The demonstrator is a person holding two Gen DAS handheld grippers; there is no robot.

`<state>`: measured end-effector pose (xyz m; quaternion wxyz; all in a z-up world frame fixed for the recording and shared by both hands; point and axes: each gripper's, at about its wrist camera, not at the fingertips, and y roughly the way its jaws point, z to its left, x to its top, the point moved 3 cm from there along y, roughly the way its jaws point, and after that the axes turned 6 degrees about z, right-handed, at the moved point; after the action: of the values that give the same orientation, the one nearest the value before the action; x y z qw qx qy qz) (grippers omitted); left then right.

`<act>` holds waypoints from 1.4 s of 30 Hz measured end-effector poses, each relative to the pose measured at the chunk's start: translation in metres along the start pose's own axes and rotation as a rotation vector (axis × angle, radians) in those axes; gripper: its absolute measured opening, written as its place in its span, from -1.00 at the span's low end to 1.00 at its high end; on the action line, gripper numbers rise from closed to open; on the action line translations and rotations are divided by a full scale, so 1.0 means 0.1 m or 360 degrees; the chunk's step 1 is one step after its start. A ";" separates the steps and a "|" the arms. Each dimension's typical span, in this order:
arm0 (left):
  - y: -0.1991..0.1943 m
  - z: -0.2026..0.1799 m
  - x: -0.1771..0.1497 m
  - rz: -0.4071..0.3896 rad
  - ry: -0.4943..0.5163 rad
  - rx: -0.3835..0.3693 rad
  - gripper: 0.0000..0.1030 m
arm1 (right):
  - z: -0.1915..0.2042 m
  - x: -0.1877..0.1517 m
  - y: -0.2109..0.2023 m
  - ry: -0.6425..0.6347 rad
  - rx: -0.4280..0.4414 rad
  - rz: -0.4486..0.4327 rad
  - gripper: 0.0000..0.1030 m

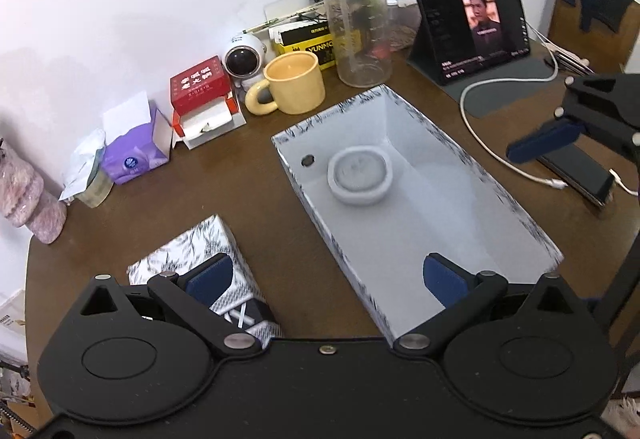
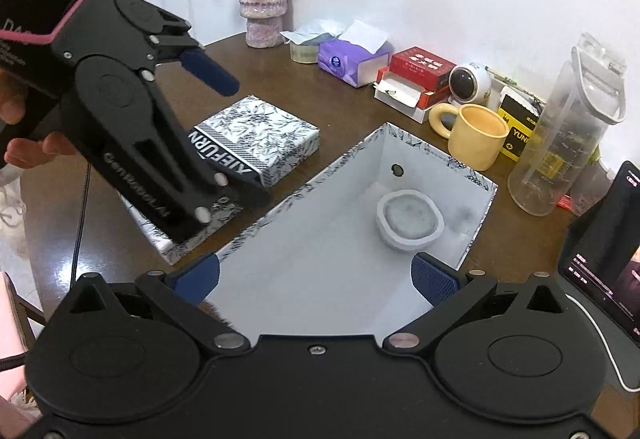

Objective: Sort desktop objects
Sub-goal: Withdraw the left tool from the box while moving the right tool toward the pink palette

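Note:
An open white box [image 1: 448,239] with a floral rim sits mid-table; it also shows in the right wrist view [image 2: 320,279]. A round grey-white dish [image 1: 359,175] lies inside it [image 2: 409,219]. The box's floral lid [image 1: 192,259] lies to its left [image 2: 260,135]. My left gripper [image 1: 328,279] is open and empty, held above the box's near left corner and the lid. My right gripper [image 2: 316,279] is open and empty above the box's near end. The left gripper appears in the right wrist view [image 2: 224,131] over the lid; the right gripper's fingers [image 1: 536,143] show at right.
Along the wall stand a yellow mug [image 1: 294,83], a clear water bottle [image 1: 356,11], a small round camera [image 1: 242,57], a red-and-white carton [image 1: 200,95], purple tissues [image 1: 134,151] and a pink vase [image 2: 262,7]. A tablet [image 1: 476,23], a cable [image 1: 480,127] and a phone [image 1: 580,171] lie right.

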<state>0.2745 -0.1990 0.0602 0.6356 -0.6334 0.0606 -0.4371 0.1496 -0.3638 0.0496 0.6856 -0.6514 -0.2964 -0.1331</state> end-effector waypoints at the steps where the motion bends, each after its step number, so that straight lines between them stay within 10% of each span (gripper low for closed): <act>1: -0.04 0.00 -0.04 0.0000 0.0004 0.0001 0.99 | 0.04 -0.02 -0.04 0.0001 -0.0003 -0.0003 1.00; 42: -1.12 -0.18 -2.06 0.0012 -0.0048 -0.0115 0.99 | 1.85 -0.77 -0.53 -0.0156 0.0037 0.0039 1.00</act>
<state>0.0839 -0.0614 0.0547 0.6148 -0.6623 0.0692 -0.4226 0.0160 -0.2056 0.0436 0.6794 -0.6527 -0.3231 -0.0893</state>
